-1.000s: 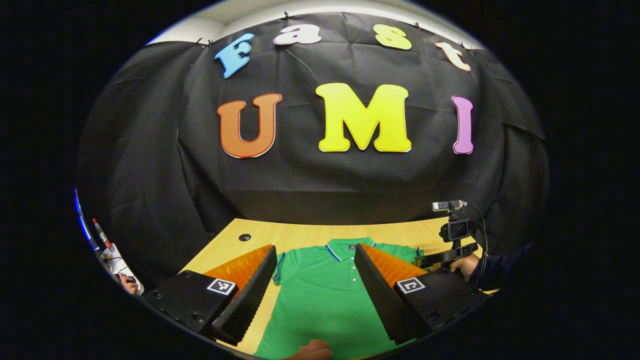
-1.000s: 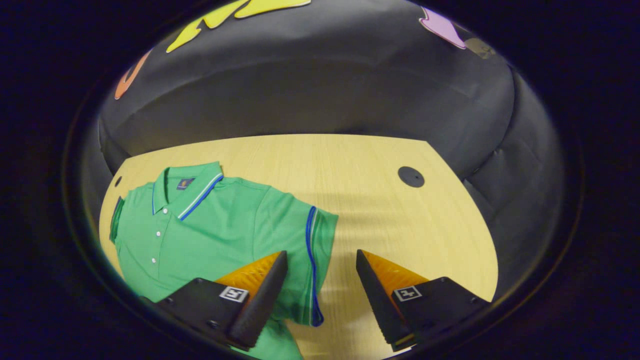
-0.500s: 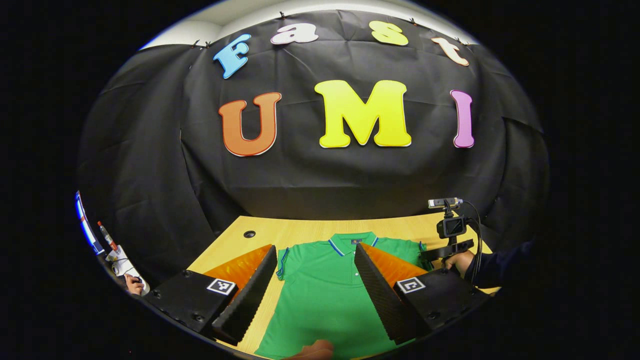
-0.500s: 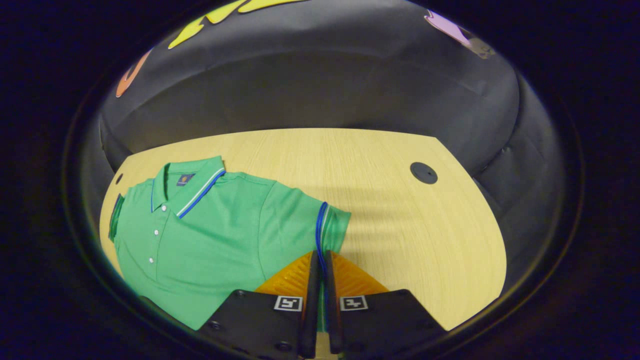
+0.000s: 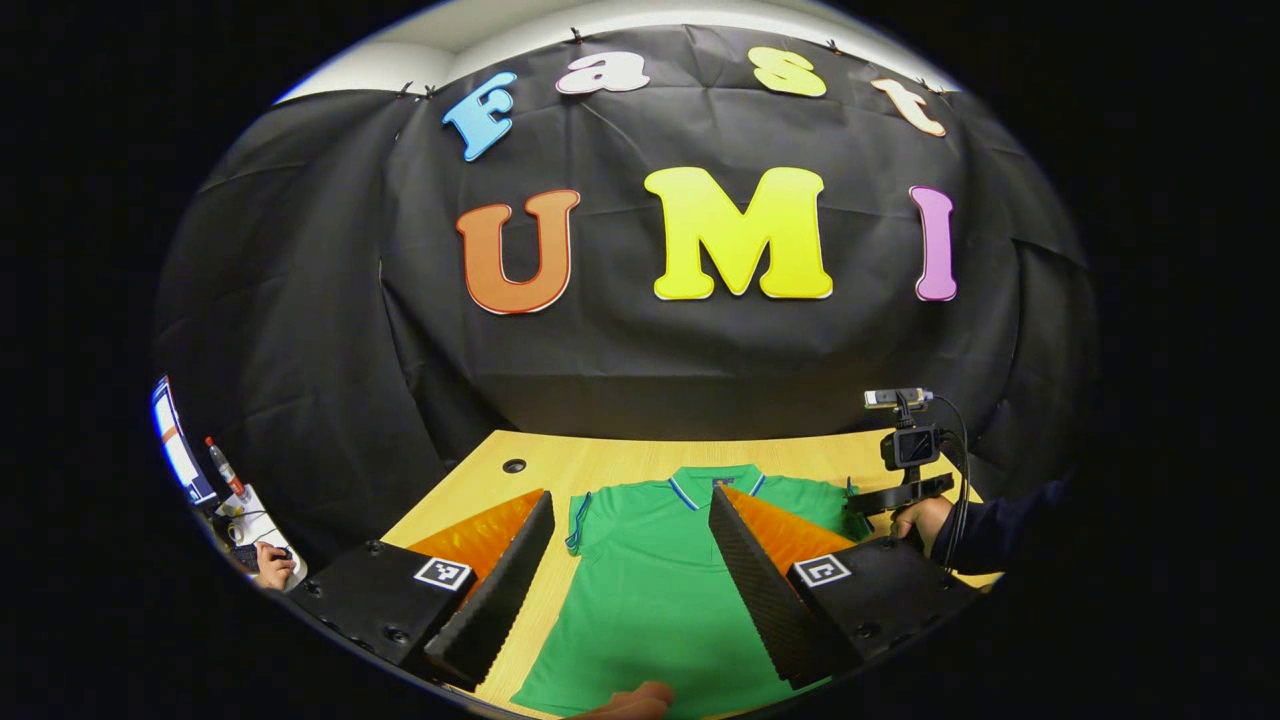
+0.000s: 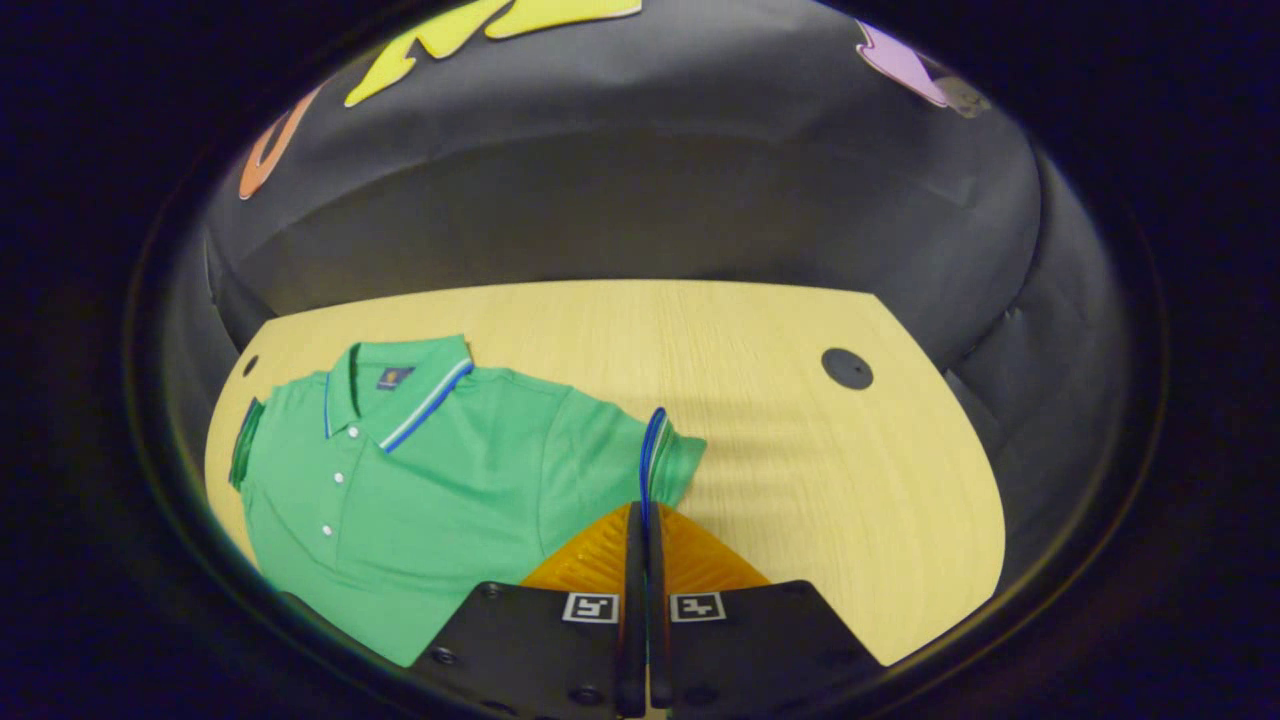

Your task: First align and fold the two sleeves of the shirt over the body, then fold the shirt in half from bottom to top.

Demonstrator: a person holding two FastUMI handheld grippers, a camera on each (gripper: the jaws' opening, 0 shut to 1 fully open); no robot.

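We see the green shirt (image 6: 440,480) lying flat, front up, on the wooden table (image 6: 800,460), collar toward the booth wall. Our right gripper (image 6: 642,520) is closed, both fingers pinching the blue-trimmed edge of the sleeve (image 6: 665,455), which stands lifted off the table. Our left gripper (image 5: 630,520) hangs wide open above the shirt's body, holding nothing, with the right gripper farther off at the shirt's far sleeve.

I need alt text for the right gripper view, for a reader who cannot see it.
The right tool is shut on the blue-trimmed sleeve edge of a green polo shirt lying flat on a wooden table. A round dark hole sits in the table farther back.
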